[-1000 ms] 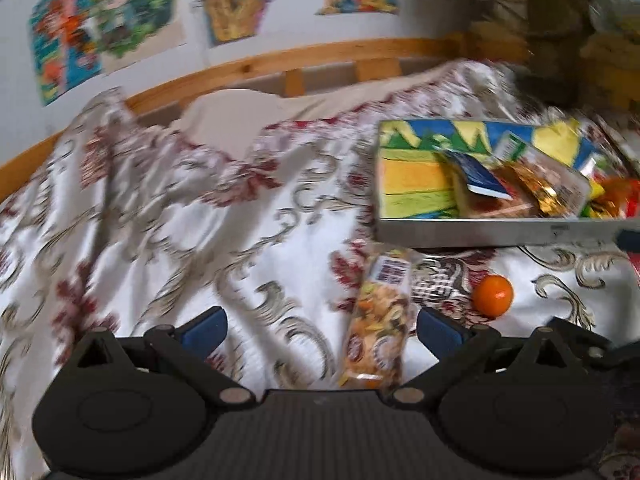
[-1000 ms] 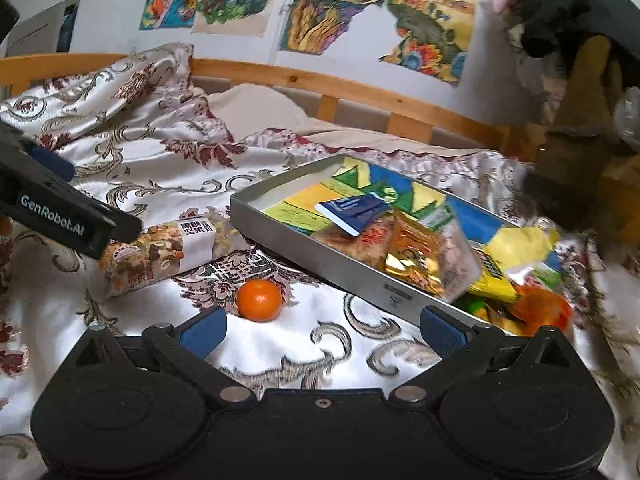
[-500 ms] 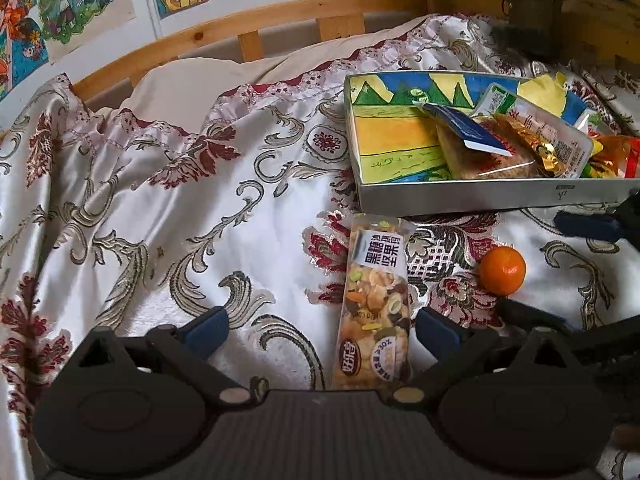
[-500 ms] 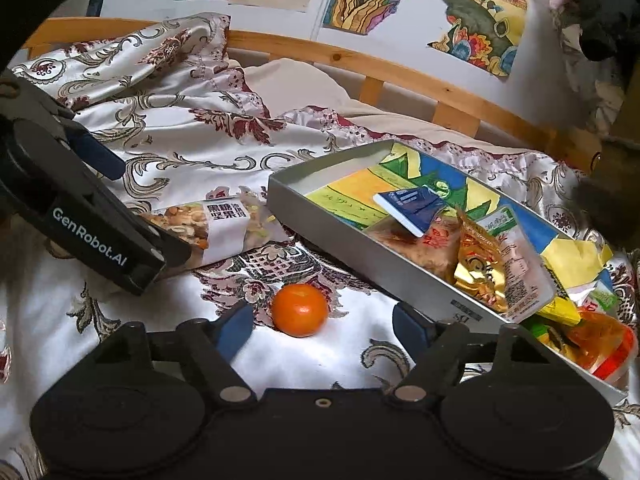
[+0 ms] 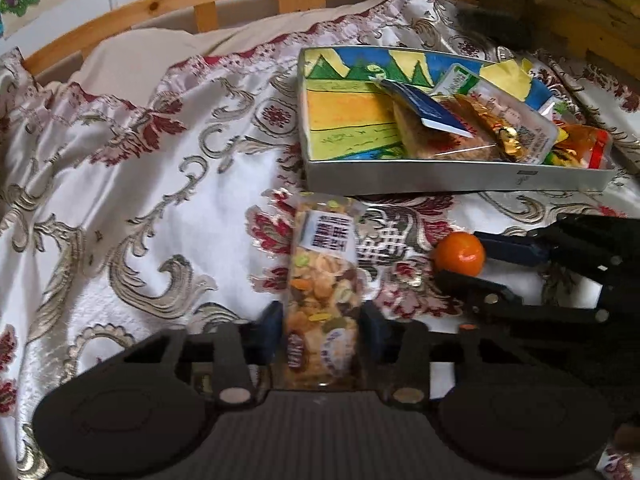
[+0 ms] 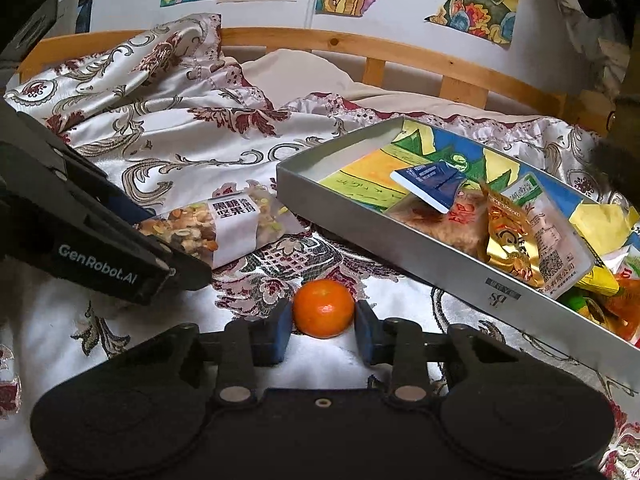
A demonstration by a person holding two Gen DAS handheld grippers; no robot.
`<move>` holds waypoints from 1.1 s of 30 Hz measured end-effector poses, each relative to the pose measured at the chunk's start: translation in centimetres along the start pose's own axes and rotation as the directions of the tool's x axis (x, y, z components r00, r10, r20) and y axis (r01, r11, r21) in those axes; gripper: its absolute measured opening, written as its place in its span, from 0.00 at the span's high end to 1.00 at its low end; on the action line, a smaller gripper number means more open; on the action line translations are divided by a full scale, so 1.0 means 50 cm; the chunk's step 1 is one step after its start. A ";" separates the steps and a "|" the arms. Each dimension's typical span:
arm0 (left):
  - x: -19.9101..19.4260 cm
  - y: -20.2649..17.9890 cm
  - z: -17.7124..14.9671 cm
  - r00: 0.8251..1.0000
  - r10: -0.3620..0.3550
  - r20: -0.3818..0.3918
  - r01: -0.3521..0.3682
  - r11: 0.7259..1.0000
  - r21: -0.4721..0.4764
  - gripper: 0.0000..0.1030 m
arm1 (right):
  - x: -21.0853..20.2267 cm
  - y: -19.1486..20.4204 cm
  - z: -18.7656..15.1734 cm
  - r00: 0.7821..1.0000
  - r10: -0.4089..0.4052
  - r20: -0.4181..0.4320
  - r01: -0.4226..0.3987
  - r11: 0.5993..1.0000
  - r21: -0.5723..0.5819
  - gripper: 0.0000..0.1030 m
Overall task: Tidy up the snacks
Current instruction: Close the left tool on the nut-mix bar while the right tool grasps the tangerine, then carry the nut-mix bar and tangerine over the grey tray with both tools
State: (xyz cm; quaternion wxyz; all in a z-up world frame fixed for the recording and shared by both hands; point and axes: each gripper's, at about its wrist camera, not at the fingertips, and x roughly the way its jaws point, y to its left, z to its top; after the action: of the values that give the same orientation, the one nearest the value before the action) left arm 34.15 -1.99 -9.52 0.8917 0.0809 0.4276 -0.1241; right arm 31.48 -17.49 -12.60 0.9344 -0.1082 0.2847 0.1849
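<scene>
A clear nut bar packet (image 5: 322, 280) lies lengthwise on the patterned bedspread. My left gripper (image 5: 322, 320) is closing on its near end, and both blue pads touch the packet's sides. In the right wrist view the packet (image 6: 224, 228) sticks out from the left gripper (image 6: 168, 240). A small mandarin (image 6: 323, 308) rests on the cloth between the closing jaws of my right gripper (image 6: 323, 320), pads against its sides. The left wrist view shows that mandarin (image 5: 460, 254) between the right gripper's fingers (image 5: 508, 246). Behind both stands a silver tray (image 5: 440, 178) with a painted bottom.
The tray (image 6: 360, 232) holds several snack packets (image 6: 520, 236) at its right end; its left end shows bare painted bottom. More wrappers (image 6: 600, 280) lie beyond its right side. A wooden bed rail (image 6: 400, 48) and a postered wall close off the back. The bedspread (image 5: 140, 200) is rumpled at left.
Both grippers dropped toward the bedspread and moved forward. The left jaws closed around the nut bar packet, the right jaws around the mandarin; both stood wide a second ago.
</scene>
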 end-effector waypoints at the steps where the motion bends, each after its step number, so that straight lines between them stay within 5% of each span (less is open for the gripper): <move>1: -0.001 -0.003 0.002 1.000 0.004 -0.006 -0.004 1.000 -0.002 0.62 | -0.001 0.000 0.000 1.000 0.000 0.001 0.000 1.000 0.001 0.66; 17: -0.079 -0.069 -0.004 0.994 0.004 -0.113 -0.014 0.996 -0.088 0.64 | -0.137 -0.024 -0.024 0.999 0.027 -0.037 -0.023 0.995 0.097 0.66; 24: -0.135 -0.115 -0.039 0.992 -0.052 -0.114 0.041 0.995 -0.092 0.64 | -0.236 -0.043 -0.060 0.994 0.037 -0.107 -0.030 0.998 0.063 0.67; 33: -0.201 -0.177 -0.057 0.990 -0.125 -0.060 0.116 0.983 -0.144 0.64 | -0.372 -0.085 -0.071 0.998 0.010 -0.060 -0.010 1.000 -0.005 0.66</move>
State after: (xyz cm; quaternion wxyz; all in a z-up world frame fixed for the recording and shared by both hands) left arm 23.40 -8.22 -3.77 0.8707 -0.0037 0.4700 -0.1447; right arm 17.15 -27.71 -4.47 0.9241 -0.1148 0.3128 0.1870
